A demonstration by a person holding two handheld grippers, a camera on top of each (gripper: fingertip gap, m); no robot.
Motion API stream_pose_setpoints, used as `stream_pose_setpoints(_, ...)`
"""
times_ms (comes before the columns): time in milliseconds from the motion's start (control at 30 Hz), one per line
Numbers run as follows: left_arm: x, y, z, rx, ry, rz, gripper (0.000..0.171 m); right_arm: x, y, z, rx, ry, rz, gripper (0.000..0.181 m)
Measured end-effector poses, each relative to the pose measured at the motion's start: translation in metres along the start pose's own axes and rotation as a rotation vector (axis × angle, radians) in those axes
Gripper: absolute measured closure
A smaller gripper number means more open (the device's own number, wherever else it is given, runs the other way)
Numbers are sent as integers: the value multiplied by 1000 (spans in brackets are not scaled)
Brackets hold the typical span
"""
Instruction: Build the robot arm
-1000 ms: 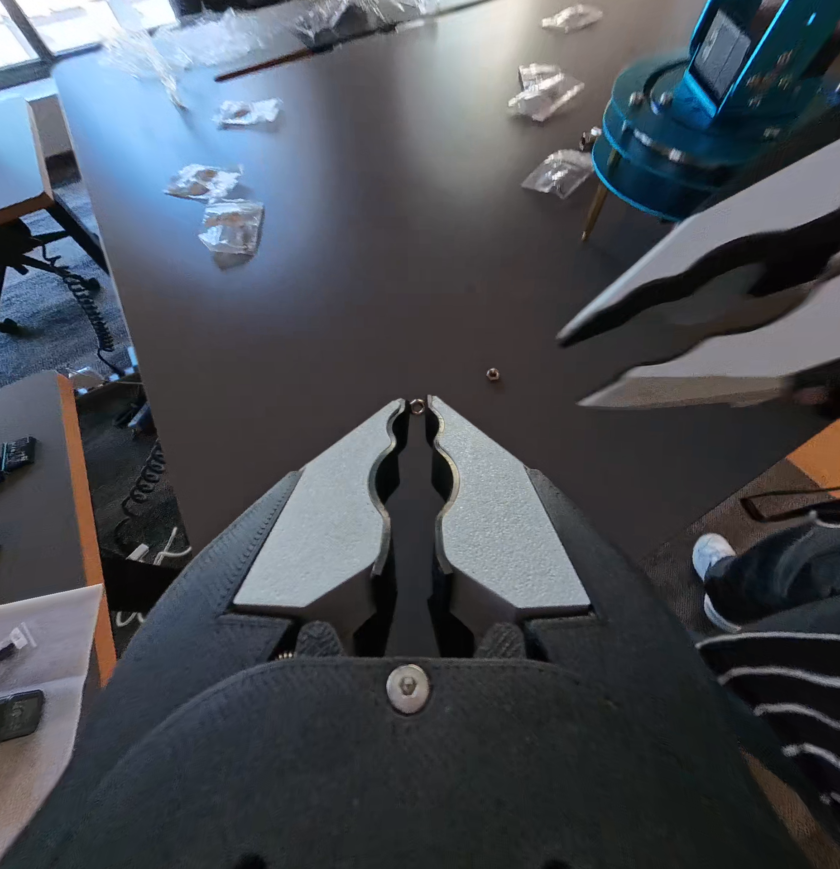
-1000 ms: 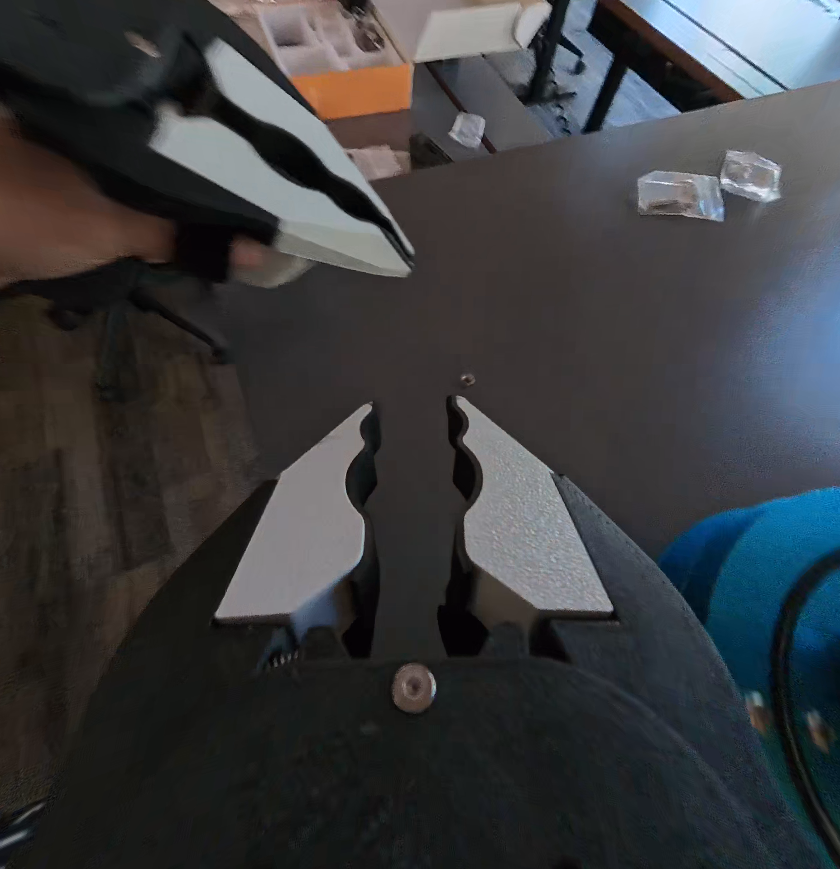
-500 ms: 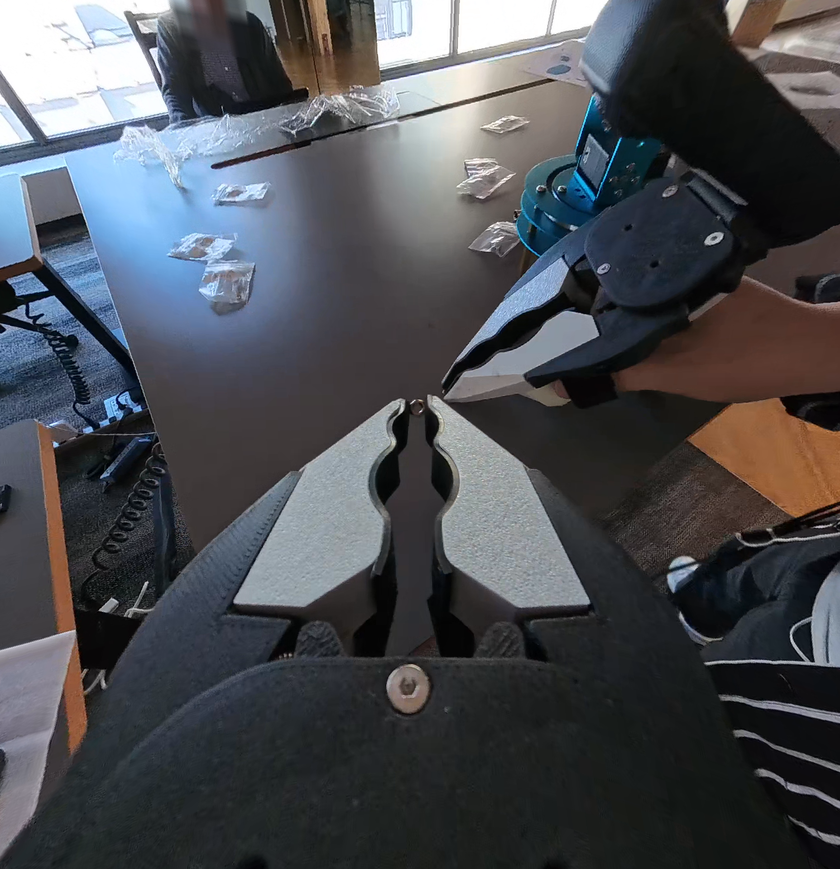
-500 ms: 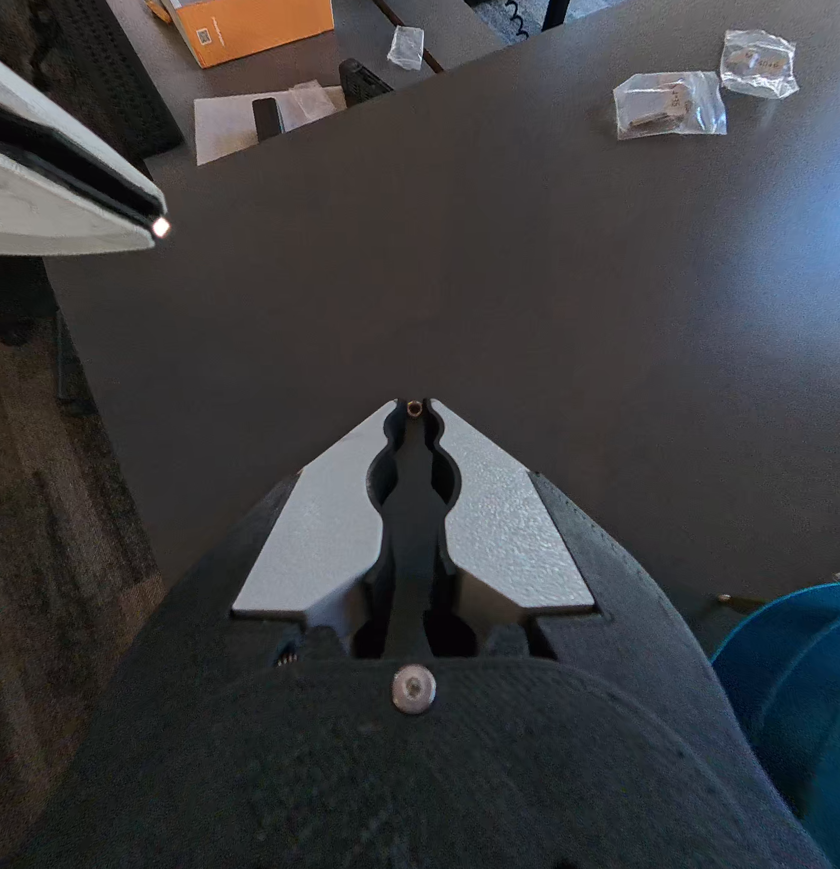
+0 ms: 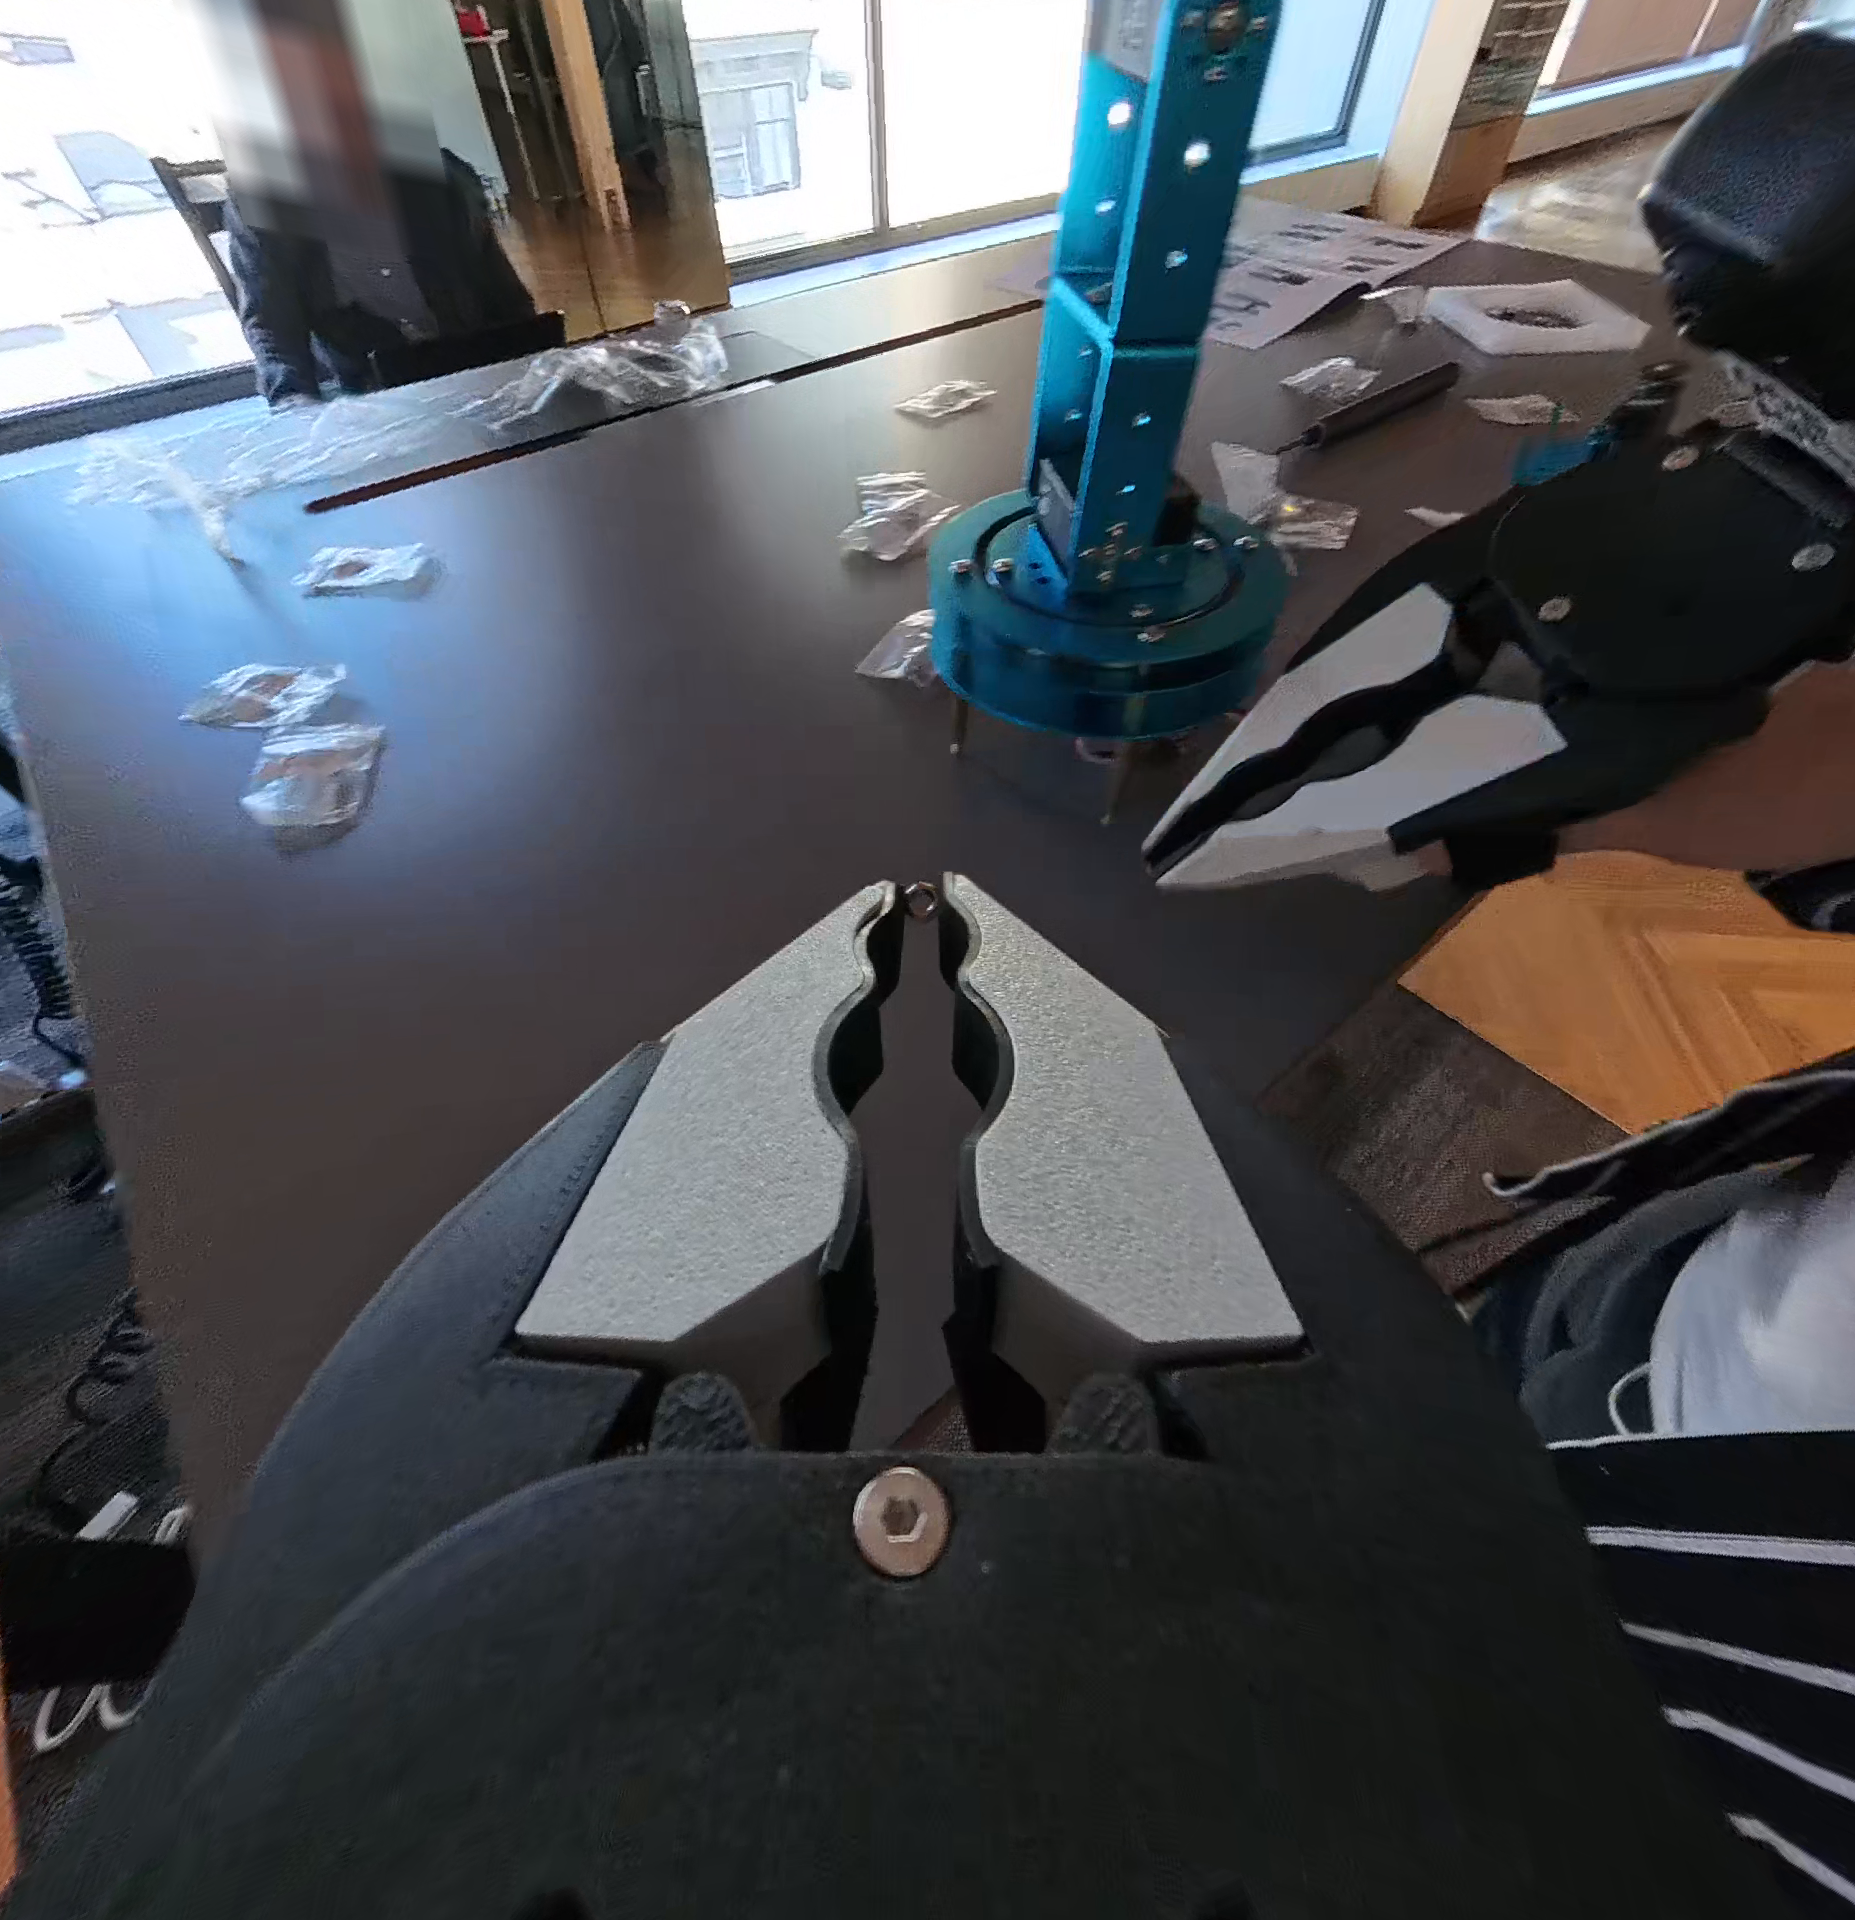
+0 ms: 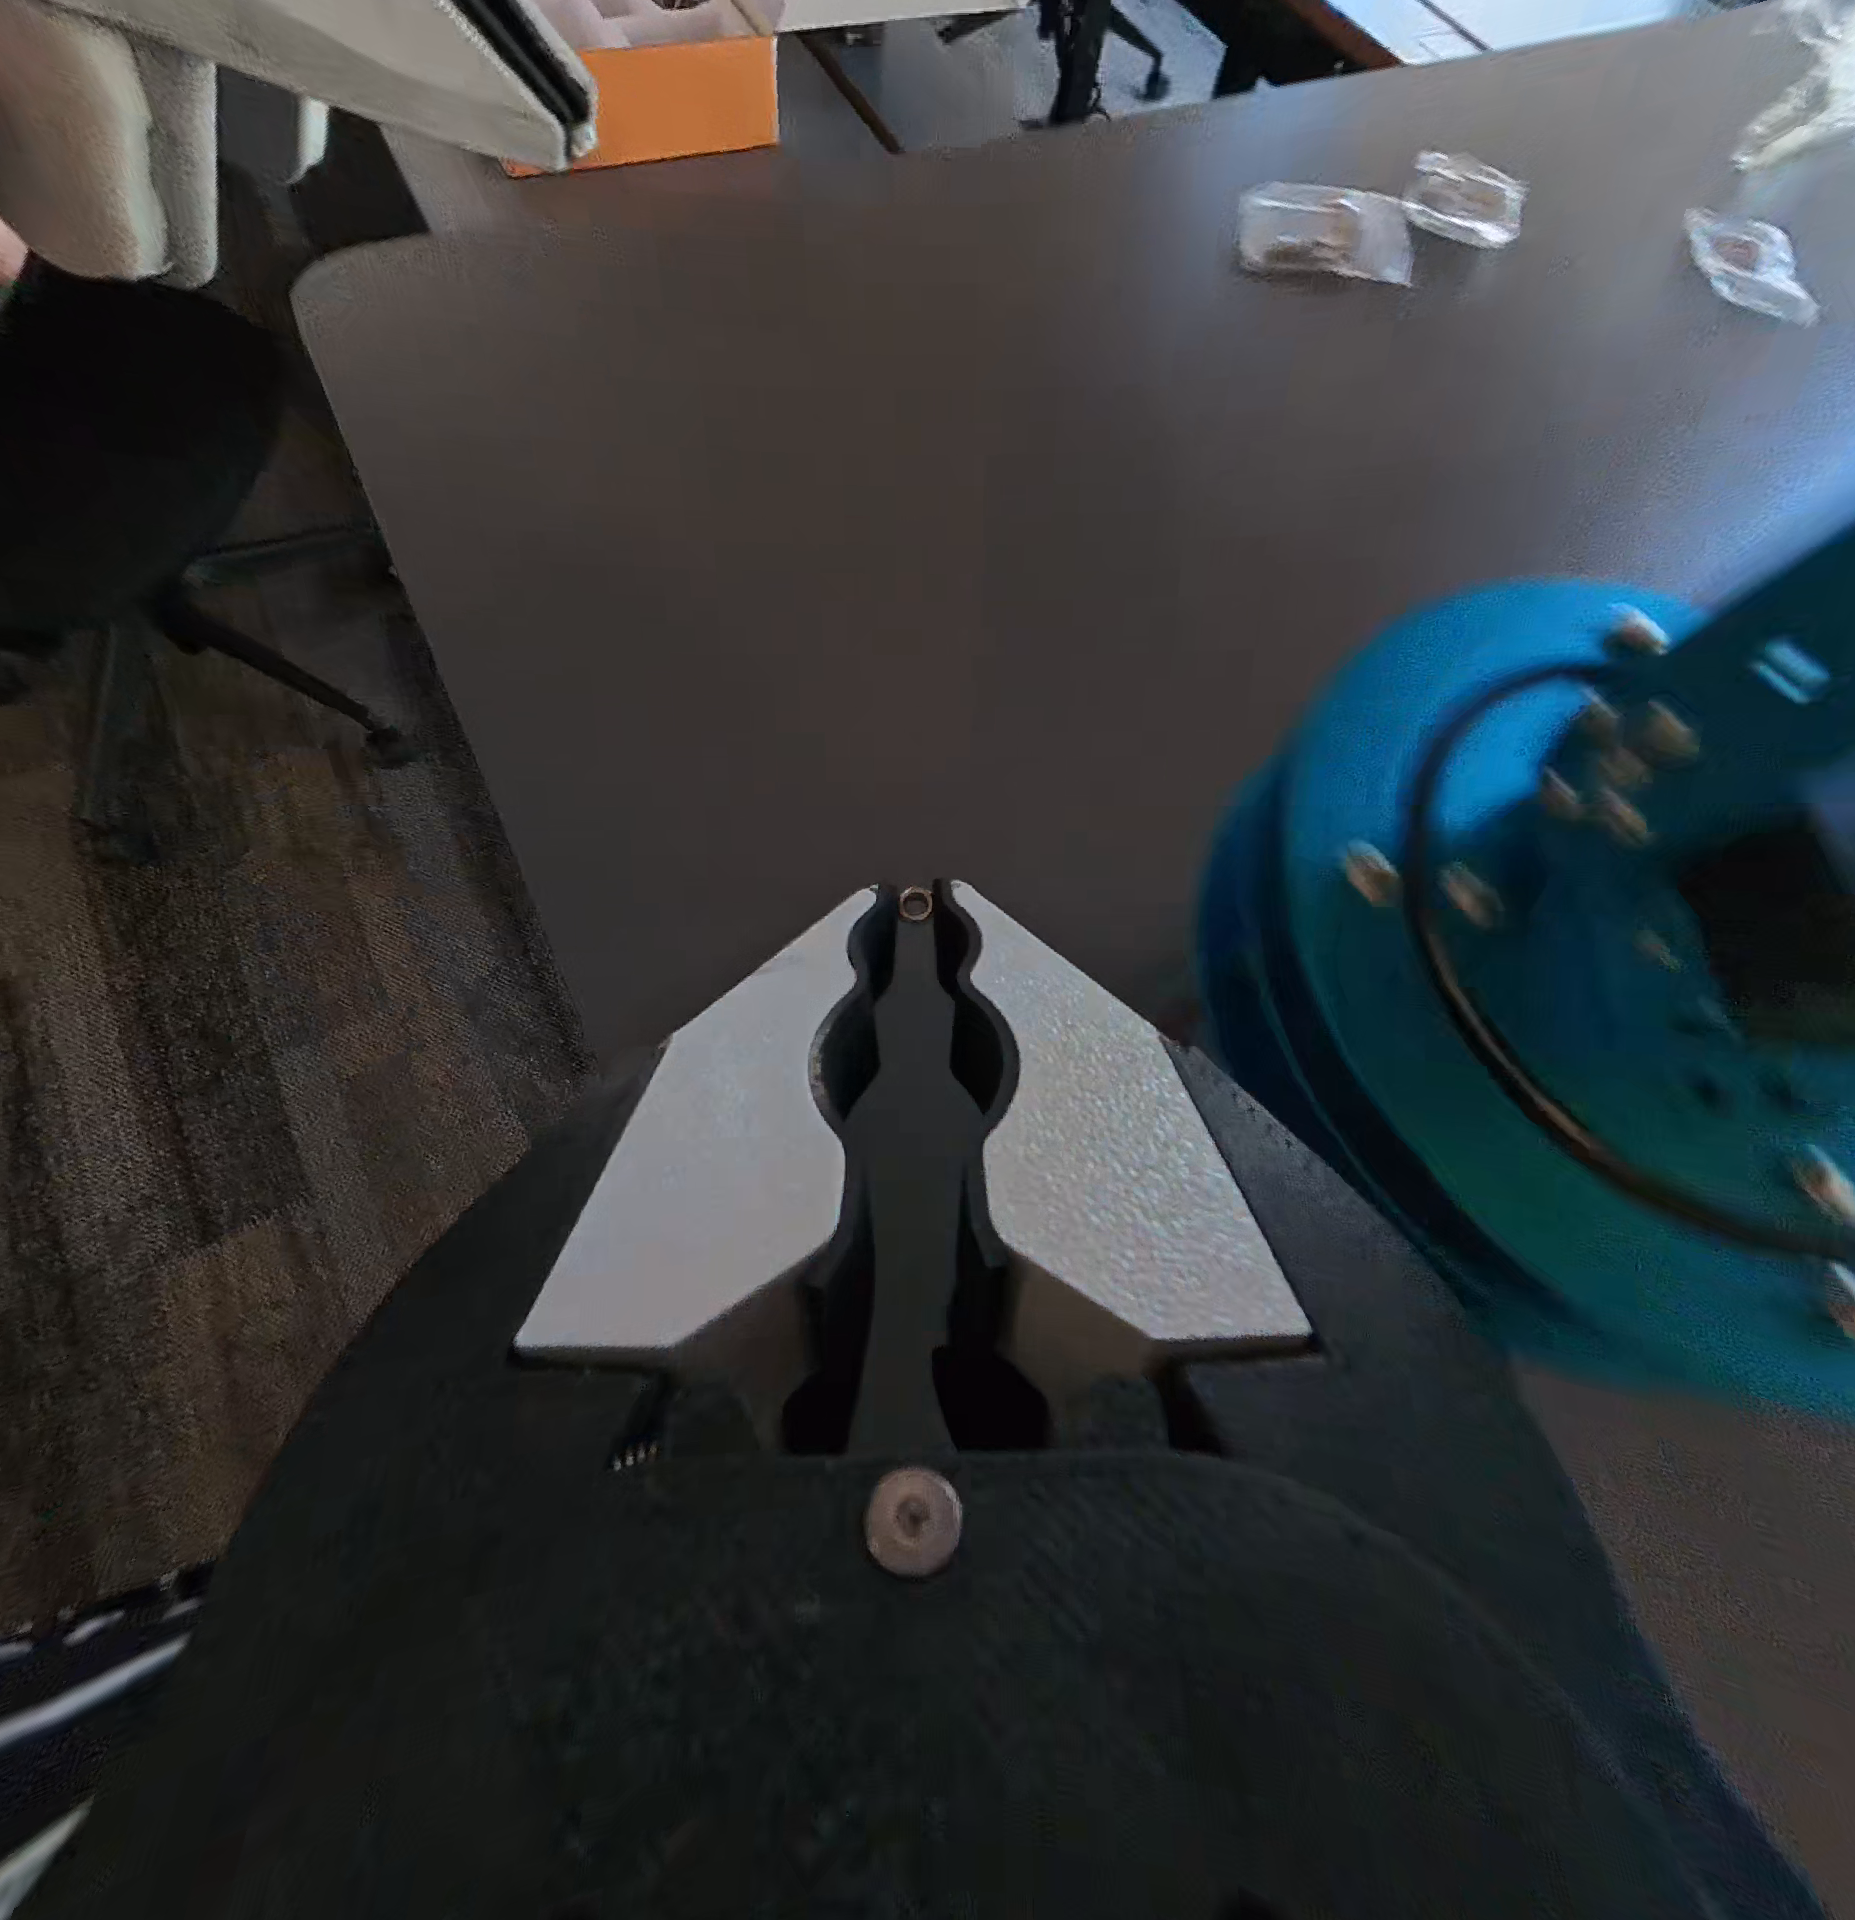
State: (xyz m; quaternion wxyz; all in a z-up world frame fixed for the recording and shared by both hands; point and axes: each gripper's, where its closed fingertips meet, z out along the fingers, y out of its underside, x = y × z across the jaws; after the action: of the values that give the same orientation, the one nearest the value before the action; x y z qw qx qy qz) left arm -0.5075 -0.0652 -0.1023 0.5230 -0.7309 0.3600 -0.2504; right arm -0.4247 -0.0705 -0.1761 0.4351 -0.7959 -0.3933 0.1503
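While our left tool [image 5: 920, 900] pinches a small nut [image 5: 919, 902], our right tool [image 6: 915, 902] grips another nut [image 6: 914, 903], near the blue base [image 6: 1525, 997] on the bench [image 6: 902, 520].

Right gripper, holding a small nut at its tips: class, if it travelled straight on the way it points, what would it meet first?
Probably the dark table. The right gripper slants down over bare tabletop; the blue round base sits off to its right, though depth is uncertain.
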Motion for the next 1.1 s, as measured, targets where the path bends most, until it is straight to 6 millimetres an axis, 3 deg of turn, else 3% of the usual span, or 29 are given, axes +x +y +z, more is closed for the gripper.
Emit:
stream_pose_setpoints(233, 78, -19, 45, 1, 92, 61, 167, 63, 79, -109, -15, 169, 93, 176)
stream_pose_setpoints(400, 144, -32, 94, -20, 178, 69, 167, 129, 150, -199, -10, 335, 240, 176)
stream_pose_setpoints(567, 239, -66, 166, -23, 264, 89, 167, 200, 206, -303, 53, 449, 324, 176)
stream_pose_setpoints(733, 355, -111, 255, 3, 312, 77, 167, 278, 266, -391, 98, 496, 273, 176)
stream_pose_setpoints(833, 424, -132, 318, -8, 331, 95, 167, 317, 304, -427, 71, 494, 236, 176)
stream_pose_setpoints(900, 460, -139, 362, -58, 340, 109, 167, 334, 325, -439, 37, 455, 227, 176)
stream_pose_setpoints(1000, 494, -137, 424, -165, 319, 136, 167, 351, 348, -444, -31, 350, 216, 176)
stream_pose_setpoints(1100, 510, -123, 466, -294, 283, 184, 167, 357, 364, -440, -85, 225, 203, 176)
